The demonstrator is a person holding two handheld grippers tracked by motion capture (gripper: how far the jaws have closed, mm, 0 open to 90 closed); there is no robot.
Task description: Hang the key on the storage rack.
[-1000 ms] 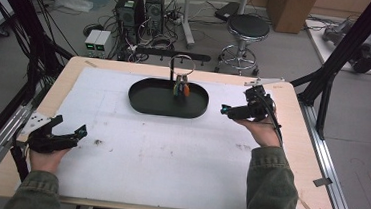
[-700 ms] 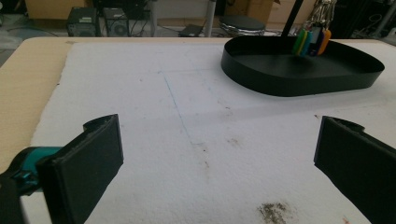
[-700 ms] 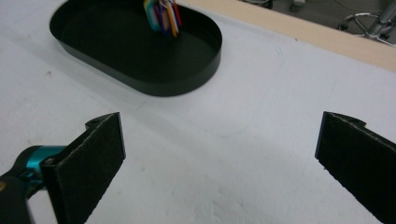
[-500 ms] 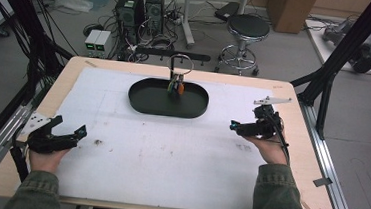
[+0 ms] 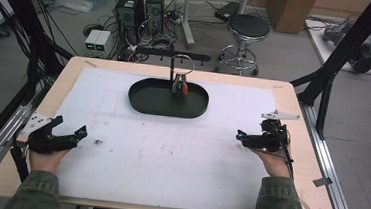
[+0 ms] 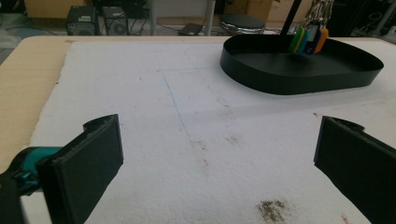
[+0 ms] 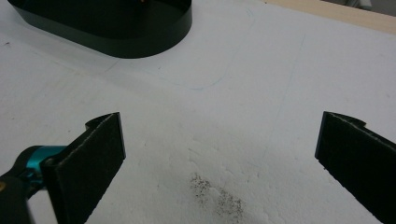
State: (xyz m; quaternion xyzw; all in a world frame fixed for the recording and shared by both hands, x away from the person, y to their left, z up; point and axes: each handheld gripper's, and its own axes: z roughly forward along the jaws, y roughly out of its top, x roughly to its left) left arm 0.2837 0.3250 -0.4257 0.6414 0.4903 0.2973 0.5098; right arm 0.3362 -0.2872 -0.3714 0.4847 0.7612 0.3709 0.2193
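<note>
We see a black oval tray (image 5: 146, 104) at the far middle of the white mat (image 5: 169, 158), coloured key tags (image 5: 180, 87) hanging over it from a stand. Our left gripper (image 5: 68, 136) rests near-left of the tray, our right gripper (image 5: 243, 137) near-right; both have jaws spread wide, holding nothing, with bare mat between them.

Lab/workshop setting: computer towers (image 5: 140, 11), tangled cables (image 5: 161, 41), stool (image 5: 248, 28) on grey floor, black frame struts (image 5: 346, 49) around worktop (image 5: 294, 100)
</note>
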